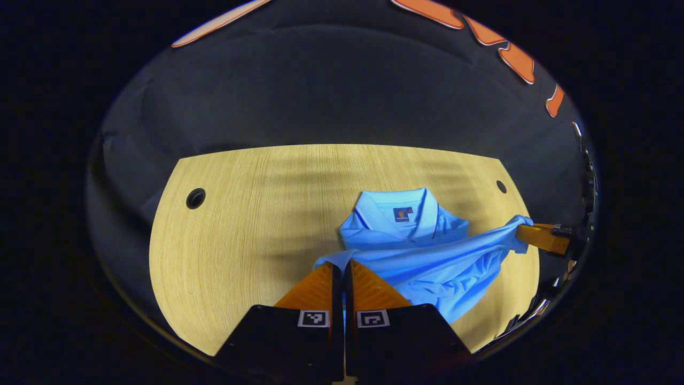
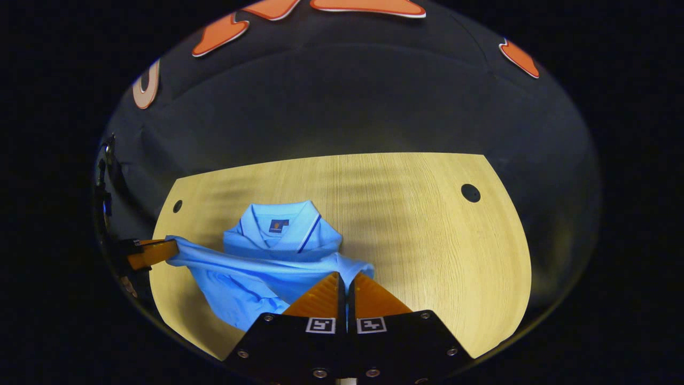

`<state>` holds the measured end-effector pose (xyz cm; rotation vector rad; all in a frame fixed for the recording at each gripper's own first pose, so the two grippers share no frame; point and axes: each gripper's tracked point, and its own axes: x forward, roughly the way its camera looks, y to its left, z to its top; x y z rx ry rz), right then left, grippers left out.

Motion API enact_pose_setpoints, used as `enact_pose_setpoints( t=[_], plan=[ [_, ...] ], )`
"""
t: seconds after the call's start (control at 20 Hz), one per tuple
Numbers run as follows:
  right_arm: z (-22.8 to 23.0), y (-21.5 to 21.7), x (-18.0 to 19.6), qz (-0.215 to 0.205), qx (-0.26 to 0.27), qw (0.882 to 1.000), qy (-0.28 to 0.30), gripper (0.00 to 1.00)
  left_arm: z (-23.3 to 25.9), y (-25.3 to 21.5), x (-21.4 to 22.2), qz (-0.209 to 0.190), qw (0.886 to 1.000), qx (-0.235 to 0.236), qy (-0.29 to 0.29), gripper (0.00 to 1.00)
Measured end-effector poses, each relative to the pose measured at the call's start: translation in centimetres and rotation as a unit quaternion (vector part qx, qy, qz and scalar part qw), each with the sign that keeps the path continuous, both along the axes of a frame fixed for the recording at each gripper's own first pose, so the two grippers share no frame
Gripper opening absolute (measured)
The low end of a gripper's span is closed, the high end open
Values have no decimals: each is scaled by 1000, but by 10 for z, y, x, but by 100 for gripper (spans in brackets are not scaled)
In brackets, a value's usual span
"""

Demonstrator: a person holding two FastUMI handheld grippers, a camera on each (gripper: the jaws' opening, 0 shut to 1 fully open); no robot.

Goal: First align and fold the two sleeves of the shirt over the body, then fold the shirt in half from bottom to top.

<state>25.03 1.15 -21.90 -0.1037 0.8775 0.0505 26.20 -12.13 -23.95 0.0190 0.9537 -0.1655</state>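
Left gripper view has the left gripper (image 1: 342, 267) closed tight on the near left corner of the light blue polo shirt (image 1: 427, 251), jaws together with cloth pinched between them. Right gripper (image 2: 346, 278) is likewise clamped on the other near corner. Between the two, the hem runs taut as a band from left to right, lifted over the body. Far of that band lies the collar (image 2: 280, 219), flat on the pale wooden table (image 2: 427, 240). So the fold line lies straight ahead of both grippers, neither nearer than the other, and the move looks to be a carry away toward the collar. Bare table lies far of the collar and to both sides, its far edge well apart from the shirt.
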Motion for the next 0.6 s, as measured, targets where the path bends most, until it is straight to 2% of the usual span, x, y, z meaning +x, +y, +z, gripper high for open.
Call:
enact_pose_setpoints(
  t=[0.15,0.25,0.3,0.4,0.45,0.55,0.6],
  plan=[
    [-33,-7,14,-9,-22,1000,19,2,-41,-1,12,16,1000,2,26,6],
    [-41,-21,25,-21,-54,998,8,4,-54,13,19,36,999,21,25,7],
    [-46,-26,25,-36,-47,998,20,6,-57,17,24,38,999,22,19,7],
    [-43,-28,26,-56,-21,998,20,16,-56,26,28,47,998,35,7,31],
    [-37,-33,27,-58,-19,998,8,27,-53,28,28,51,998,34,-3,37],
    [-19,-33,22,-56,-9,998,-11,62,-31,36,27,60,996,46,-36,100],
    [-9,-34,18,-58,-6,998,-18,81,-17,40,24,63,995,53,-53,100]
  ],
)
